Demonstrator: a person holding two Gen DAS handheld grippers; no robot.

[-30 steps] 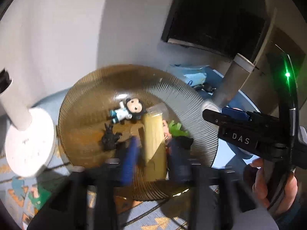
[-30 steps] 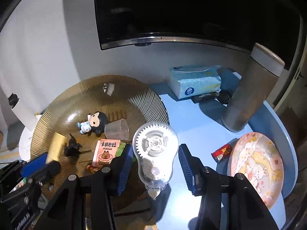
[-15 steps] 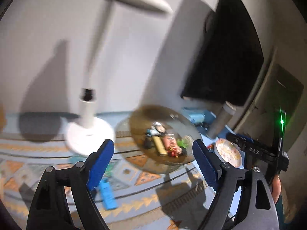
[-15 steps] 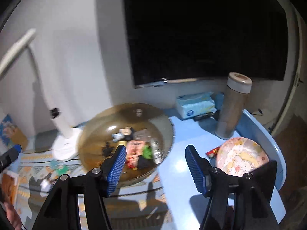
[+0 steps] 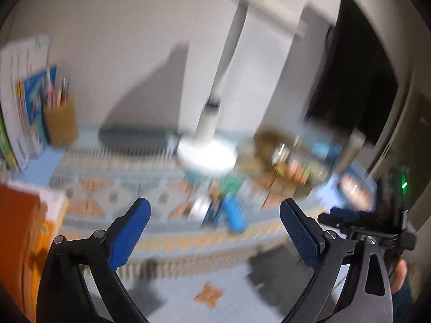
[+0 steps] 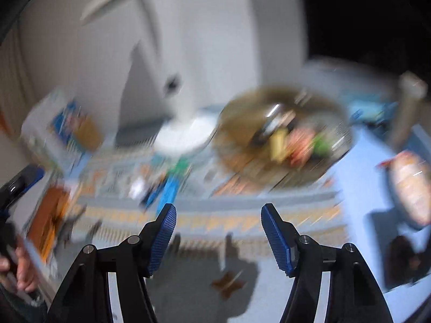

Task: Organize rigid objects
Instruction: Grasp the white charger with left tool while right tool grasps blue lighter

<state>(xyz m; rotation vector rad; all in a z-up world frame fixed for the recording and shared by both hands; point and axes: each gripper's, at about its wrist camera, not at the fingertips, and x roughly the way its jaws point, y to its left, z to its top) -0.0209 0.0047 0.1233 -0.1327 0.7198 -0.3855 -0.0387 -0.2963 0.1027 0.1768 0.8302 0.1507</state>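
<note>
Both views are smeared by motion. My left gripper [image 5: 215, 207] hangs over the patterned mat [image 5: 113, 188], its jaws wide and still opening, with nothing between them. My right gripper [image 6: 218, 211] stands open and empty above the same mat [image 6: 242, 215]. The brown ribbed glass bowl [image 5: 269, 145] [image 6: 237, 123] sits far ahead to the right with several small toys and a yellow block inside. Loose pieces lie on the mat ahead of both grippers: a blue bar [image 5: 234, 215] [image 6: 169, 188] and something green [image 5: 229, 184] [image 6: 180, 165].
A white lamp base [image 5: 207, 156] [image 6: 183, 134] stands left of the bowl. A pencil cup [image 5: 60, 123] and books are at the far left, with an orange box [image 5: 18, 228] [image 6: 48, 215] near. A pink plate [image 6: 412, 188] and a tumbler [image 6: 406, 107] stand on the right.
Both grippers let go over the bowl, the left of a yellow block, the right of a clear tape dispenser. They then pulled back, swung left over the mat and opened wider.
</note>
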